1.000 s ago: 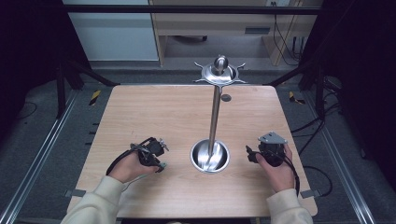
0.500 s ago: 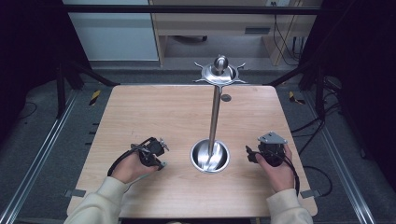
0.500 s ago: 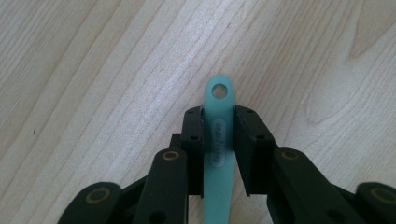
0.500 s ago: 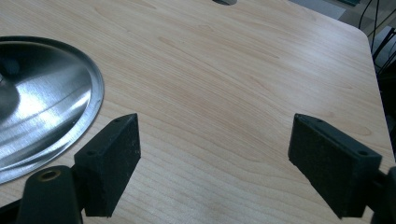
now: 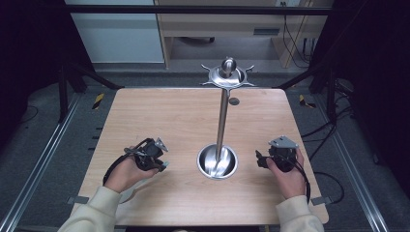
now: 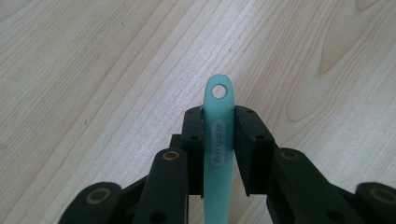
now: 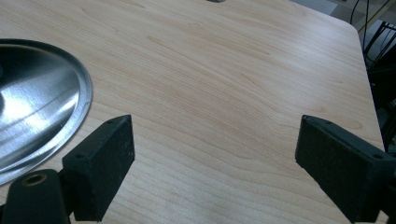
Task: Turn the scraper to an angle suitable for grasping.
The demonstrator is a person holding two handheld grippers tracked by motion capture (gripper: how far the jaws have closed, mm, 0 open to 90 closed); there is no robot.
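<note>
Wooden table (image 5: 159, 116) looks unchanged since a second ago: my left gripper (image 6: 218, 140) stays clamped on the teal handle (image 6: 218, 144), right gripper (image 7: 212, 163) spread wide, hanging stand (image 5: 221, 121) waiting

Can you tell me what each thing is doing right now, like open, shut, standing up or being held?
left gripper: shut on the teal handle.
teal handle: clamped between the jaws, holed end sticking out.
right gripper: open, holding nothing.
metal stand: upright on the table, untouched.
table: flat, bearing the stand.

Steel stand (image 5: 221, 121) mid-table (image 5: 164, 116), tongs (image 5: 153, 155) (image 5: 263, 159) flanking base.
</note>
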